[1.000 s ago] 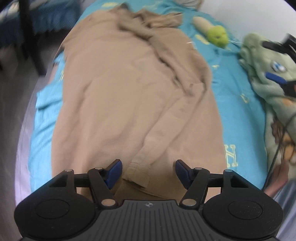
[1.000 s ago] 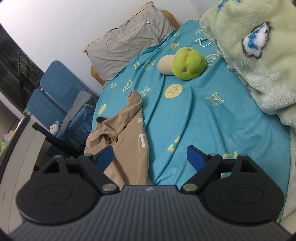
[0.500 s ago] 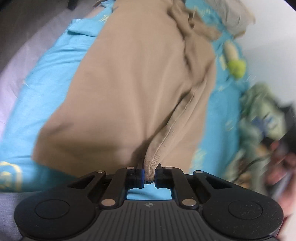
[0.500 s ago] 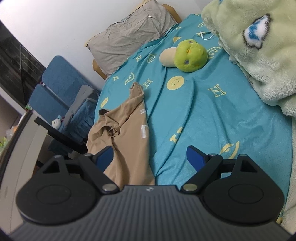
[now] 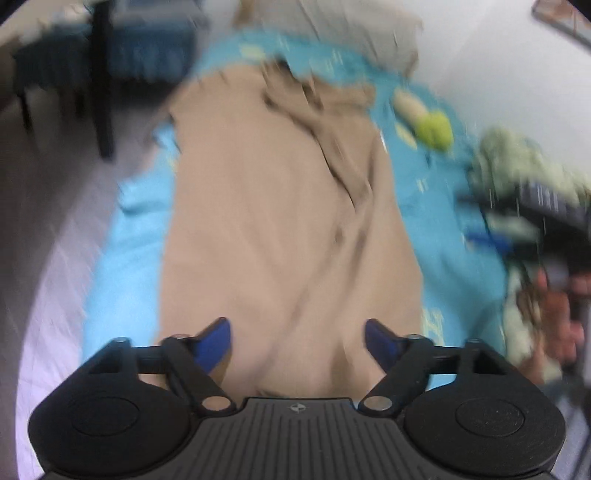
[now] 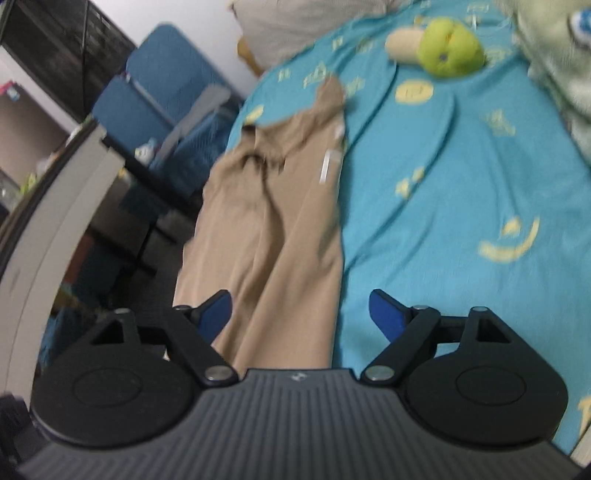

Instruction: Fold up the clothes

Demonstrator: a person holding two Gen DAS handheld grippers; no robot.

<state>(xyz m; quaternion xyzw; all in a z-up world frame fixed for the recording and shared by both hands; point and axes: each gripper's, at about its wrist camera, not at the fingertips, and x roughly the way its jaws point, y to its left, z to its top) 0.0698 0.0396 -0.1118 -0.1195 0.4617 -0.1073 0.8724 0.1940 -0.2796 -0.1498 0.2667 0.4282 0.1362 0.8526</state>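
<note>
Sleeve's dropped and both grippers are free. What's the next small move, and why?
Probably bring the right gripper down onto the garment's near right edge for the next fold. Its jaws are open over that edge, and the left gripper, whose jaws have just been opening, hangs empty above the cloth, with the sleeve lying across the body.

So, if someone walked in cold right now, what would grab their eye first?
The tan sweatshirt spread lengthwise down the turquoise bedsheet, filling the left wrist view. Next, the lime-green plush toy beyond it, near the grey pillow. Both claws hang open, gripping nothing.
</note>
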